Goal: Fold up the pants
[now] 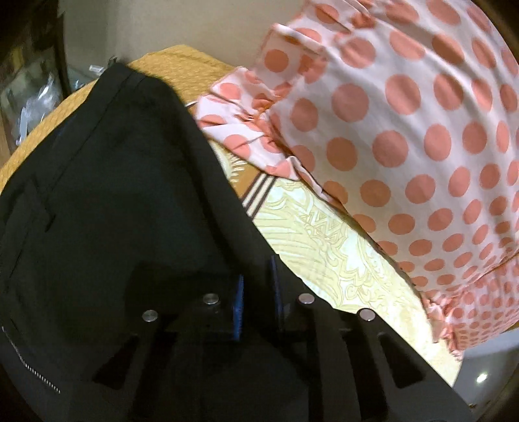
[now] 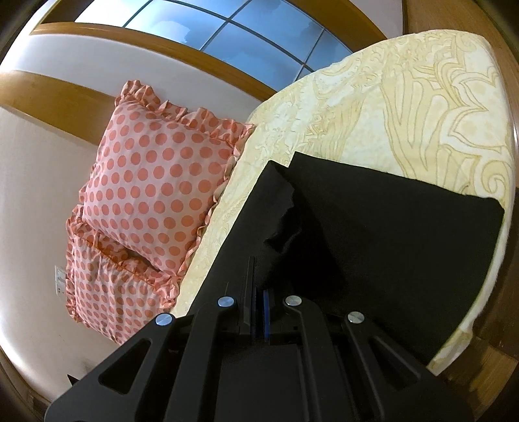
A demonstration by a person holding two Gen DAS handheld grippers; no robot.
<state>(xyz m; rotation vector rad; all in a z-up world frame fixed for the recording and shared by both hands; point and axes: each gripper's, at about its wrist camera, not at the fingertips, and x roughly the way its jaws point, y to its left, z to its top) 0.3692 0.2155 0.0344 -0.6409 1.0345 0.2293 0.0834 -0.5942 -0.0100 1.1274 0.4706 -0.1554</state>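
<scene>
The right gripper point(image 2: 258, 303) has its jaws pressed nearly together, the blue pads almost meeting, and a bunched fold of the black pants point(image 2: 382, 233) rises right at their tips; the cloth looks pinched between them. From there the pants spread outward as a flat, dark, doubled layer across the bed point(image 2: 421, 107), reaching toward the bed's far-right edge, with one squared corner lying close to that edge. The bed wears a cream cover with a pale gold swirling pattern. Along the bed's left edge stand two pillows point(image 2: 155, 181), white with coral polka dots and ruffled borders, one leaning above the other against a pale wall. Above them runs a wooden ledge and a window point(image 2: 227, 29) with blue panes.

The left gripper point(image 1: 256, 292) shows its jaws slightly apart, a narrow gap between the blue pads, with black cloth of the pants point(image 1: 113, 181) lying at and under them; whether they actually grip the cloth cannot be told, as everything there is dark. The pants fill the left half of this view, showing a long seam, a pocket slit and a silver zipper point(image 1: 39, 373) at the lower left. Beside them, to the right, the patterned bed cover point(image 1: 340, 259) shows, and the polka-dot pillow point(image 1: 405, 113) lies beyond, just beside the pants. A mustard-yellow quilted cover point(image 1: 175, 65) shows past the pants at the far end.
</scene>
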